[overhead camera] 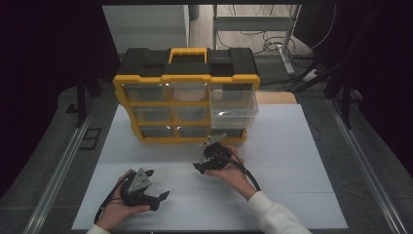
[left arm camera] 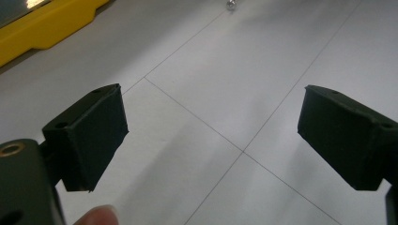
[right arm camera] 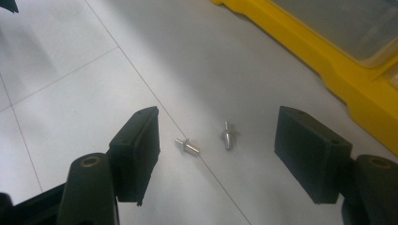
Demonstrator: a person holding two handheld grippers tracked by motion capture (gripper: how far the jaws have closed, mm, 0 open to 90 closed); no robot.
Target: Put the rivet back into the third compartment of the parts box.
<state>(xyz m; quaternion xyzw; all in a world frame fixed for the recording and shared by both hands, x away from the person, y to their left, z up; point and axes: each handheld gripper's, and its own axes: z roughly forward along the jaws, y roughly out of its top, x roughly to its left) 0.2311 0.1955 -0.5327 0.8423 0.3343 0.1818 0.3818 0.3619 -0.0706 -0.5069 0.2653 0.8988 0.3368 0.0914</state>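
Low in the middle of the right gripper view, two pins [right arm camera: 187, 146] [right arm camera: 227, 135] lie on the tabletop [right arm camera: 70, 70] between the spread jaws of the right tool [right arm camera: 220, 161]; they look light, hard, slick and prone to roll, best pinched across the shank, while the left tool [left arm camera: 213, 136] hangs spread too.

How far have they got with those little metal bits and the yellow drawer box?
One clear drawer of the organizer is already pulled out. In hand: the right tool hovers open around two small metal pins lying on the white table. Neither is gripped yet; picking them up looks left. The left tool waits open.
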